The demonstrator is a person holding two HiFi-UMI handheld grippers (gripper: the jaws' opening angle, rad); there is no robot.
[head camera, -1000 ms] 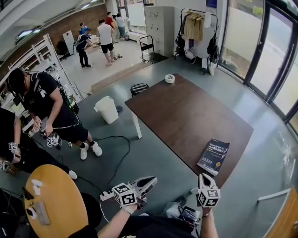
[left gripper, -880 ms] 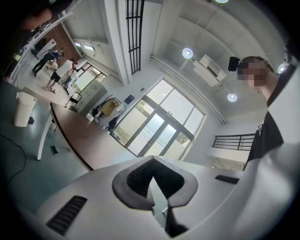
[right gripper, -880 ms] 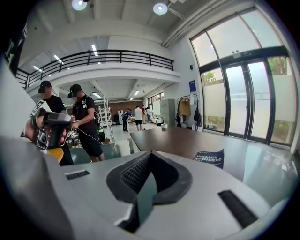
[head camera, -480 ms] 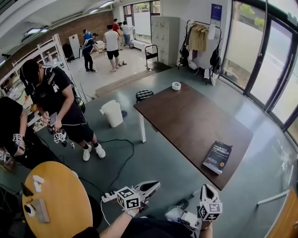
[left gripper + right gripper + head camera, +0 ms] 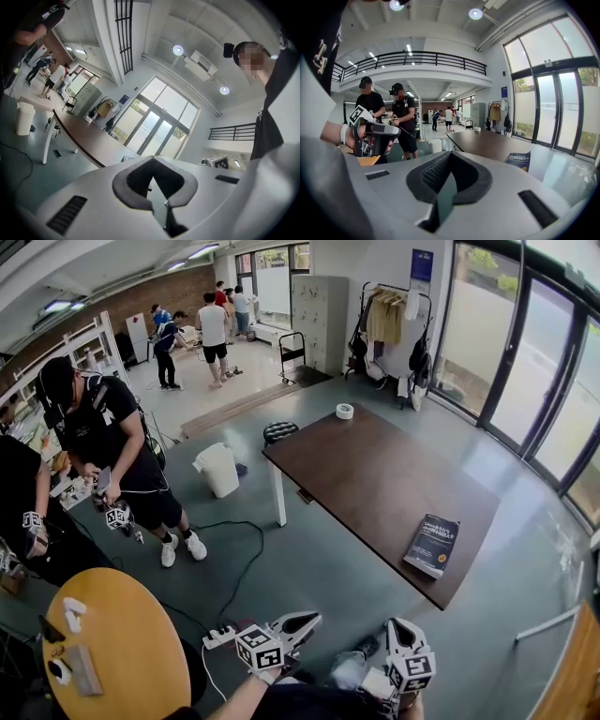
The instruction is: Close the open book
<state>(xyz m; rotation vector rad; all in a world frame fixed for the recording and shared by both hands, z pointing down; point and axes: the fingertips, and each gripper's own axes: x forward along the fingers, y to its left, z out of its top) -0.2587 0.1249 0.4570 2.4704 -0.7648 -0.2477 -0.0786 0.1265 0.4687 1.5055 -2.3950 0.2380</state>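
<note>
You are holding the left gripper and right gripper squeezed shut and empty. The book is lying closed, so I think nothing needs doing.

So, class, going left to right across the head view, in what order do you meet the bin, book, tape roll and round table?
In order: round table → bin → tape roll → book

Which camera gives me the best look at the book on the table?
The head view: the book lies closed, cover up, by the table's edge, seen from above. The right gripper view shows it small, at a low slant. In the left gripper view I cannot pick it out.
</note>
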